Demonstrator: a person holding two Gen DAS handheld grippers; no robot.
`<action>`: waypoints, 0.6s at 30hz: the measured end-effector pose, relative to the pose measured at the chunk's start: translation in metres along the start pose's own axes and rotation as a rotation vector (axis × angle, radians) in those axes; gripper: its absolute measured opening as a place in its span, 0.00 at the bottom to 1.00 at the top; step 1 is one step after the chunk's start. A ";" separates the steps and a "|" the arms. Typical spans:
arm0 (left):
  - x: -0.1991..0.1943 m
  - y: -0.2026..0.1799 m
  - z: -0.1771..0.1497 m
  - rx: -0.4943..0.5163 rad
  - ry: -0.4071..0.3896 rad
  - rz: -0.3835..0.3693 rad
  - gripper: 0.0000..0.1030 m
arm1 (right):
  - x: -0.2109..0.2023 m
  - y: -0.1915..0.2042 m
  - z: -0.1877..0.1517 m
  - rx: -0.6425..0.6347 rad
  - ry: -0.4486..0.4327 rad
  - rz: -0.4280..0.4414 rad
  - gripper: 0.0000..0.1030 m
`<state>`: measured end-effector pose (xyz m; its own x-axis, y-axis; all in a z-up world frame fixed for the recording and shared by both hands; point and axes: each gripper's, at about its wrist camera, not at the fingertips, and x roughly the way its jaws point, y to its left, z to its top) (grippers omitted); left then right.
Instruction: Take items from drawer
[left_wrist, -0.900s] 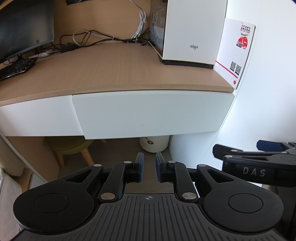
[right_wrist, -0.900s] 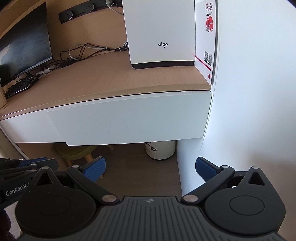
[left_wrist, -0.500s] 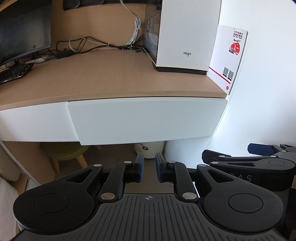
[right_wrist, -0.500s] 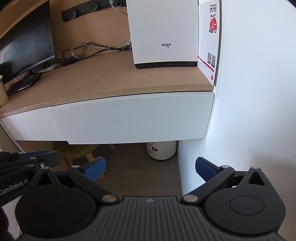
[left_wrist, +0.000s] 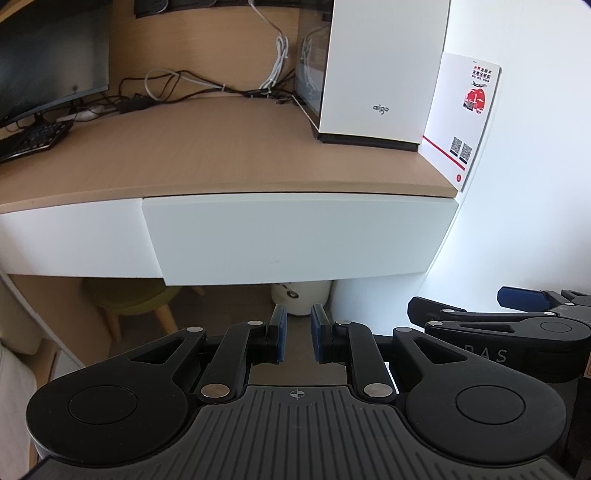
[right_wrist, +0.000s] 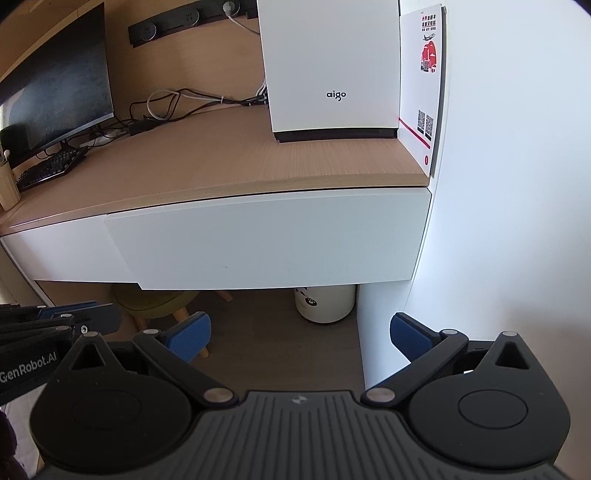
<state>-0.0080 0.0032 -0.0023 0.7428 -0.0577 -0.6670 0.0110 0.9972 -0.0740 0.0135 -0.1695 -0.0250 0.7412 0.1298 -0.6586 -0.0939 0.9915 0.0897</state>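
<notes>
Left gripper (left_wrist: 297, 338): pads drawn nearly together, a narrow gap showing, nothing between them. Right gripper (right_wrist: 299, 334): spread wide, empty. Both hang short of the desk, touching nothing. Beyond them the white drawer (right_wrist: 273, 240) sits closed under the wooden desktop (right_wrist: 229, 162); contents hidden. No handle visible, so a pad could slip off the smooth front or its lower lip. White computer case (right_wrist: 328, 70) stands behind.

Matt white drawer (right_wrist: 273, 240); wood-grain desk top (right_wrist: 229, 162); ribbed blue fingers (right_wrist: 190, 334)
</notes>
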 end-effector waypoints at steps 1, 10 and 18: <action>0.000 0.000 0.000 -0.003 0.000 0.001 0.16 | 0.000 0.000 0.000 -0.001 0.000 -0.001 1.00; -0.002 0.003 -0.005 -0.023 0.010 0.009 0.16 | -0.002 0.001 -0.003 -0.003 0.010 -0.002 1.00; -0.006 0.006 -0.013 -0.041 0.013 0.012 0.16 | -0.003 0.001 -0.006 -0.010 0.013 -0.002 1.00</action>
<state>-0.0205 0.0087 -0.0085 0.7336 -0.0467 -0.6779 -0.0255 0.9950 -0.0962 0.0070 -0.1685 -0.0269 0.7329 0.1275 -0.6683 -0.0989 0.9918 0.0808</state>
